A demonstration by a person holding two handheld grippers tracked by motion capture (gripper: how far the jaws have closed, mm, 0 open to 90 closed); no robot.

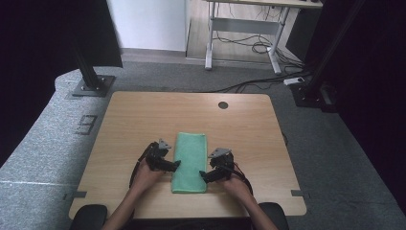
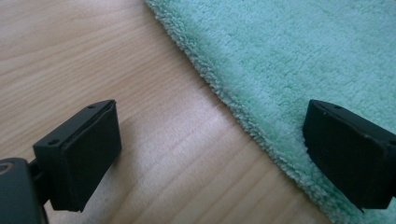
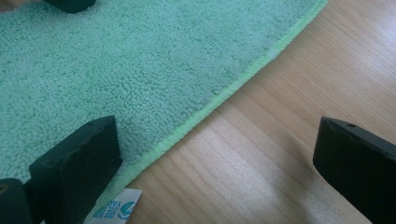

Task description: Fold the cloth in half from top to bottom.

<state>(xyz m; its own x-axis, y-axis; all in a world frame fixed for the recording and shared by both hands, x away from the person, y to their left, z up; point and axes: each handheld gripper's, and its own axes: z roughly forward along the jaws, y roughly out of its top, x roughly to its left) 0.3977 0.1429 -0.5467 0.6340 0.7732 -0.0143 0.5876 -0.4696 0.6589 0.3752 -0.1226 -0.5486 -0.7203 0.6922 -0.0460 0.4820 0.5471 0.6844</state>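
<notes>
Lying near the wooden tabletop's [image 1: 143,120] front edge, a folded green terry towel [image 1: 189,162] sits between the left gripper [image 1: 176,164] and right gripper [image 1: 203,174], both with jaws apart, straddling its side edges.

We see the high view from above the person's side, looking forward and down; the whole table [image 1: 143,120] fits in frame, with floor beyond toward 12 o'clock. The left gripper view sits very close to the tabletop, looking along its own jaws, which straddle one edge of the green towel [image 1: 189,163]; towel pile runs off toward 2 o'clock. The right gripper view is equally close, with the towel toward 10 o'clock. All three views share this towel and the wood beside it. A dark shape at 11 o'clock there is probably the left gripper [image 1: 176,165].
</notes>
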